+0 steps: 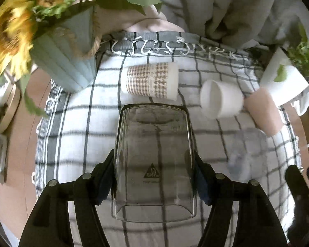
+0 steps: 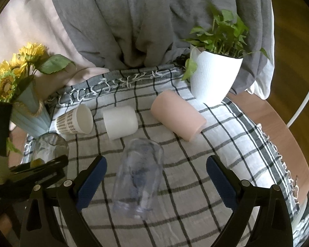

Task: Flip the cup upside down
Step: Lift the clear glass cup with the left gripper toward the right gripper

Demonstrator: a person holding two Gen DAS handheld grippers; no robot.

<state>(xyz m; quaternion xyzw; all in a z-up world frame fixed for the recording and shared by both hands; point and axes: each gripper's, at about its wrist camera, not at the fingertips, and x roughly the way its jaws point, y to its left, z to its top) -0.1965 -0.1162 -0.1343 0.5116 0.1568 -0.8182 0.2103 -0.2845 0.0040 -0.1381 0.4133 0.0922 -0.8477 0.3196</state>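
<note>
Left gripper (image 1: 154, 177): closed on a clear glass tumbler (image 1: 154, 164), pads pressing its two sides near mid-height. The glass is held along the fingers, one end toward the camera, the other out over the checked cloth (image 1: 76, 144). Which end is the mouth cannot be told for certain.

Right gripper (image 2: 154, 177): spread wide, holding nothing, hovering over a clear plastic cup (image 2: 139, 177) that lies on its side on the cloth between the fingers but apart from both.

Other cups, all lying on their sides on the surface: houndstooth paper cup (image 2: 75, 121), white cup (image 2: 120, 122), pink cup (image 2: 178, 114).

Surroundings: blue vase of sunflowers (image 2: 29, 119) at the left edge; white pot with a green plant (image 2: 213, 78) at the back right; grey fabric (image 2: 134, 20) draped behind.

Hazards, as judged:
- Glass is smooth and held only by pinch at two sides; turning it over could let it slip through the pads and drop.
- Loose cloth may wrinkle under the rim, leaving the glass tilted or rocking.
- The paper cup lies just beyond the glass; a wide swing could knock it rolling.
- Vase stands near on the left; an elbowed turn may catch its leaves.
</note>
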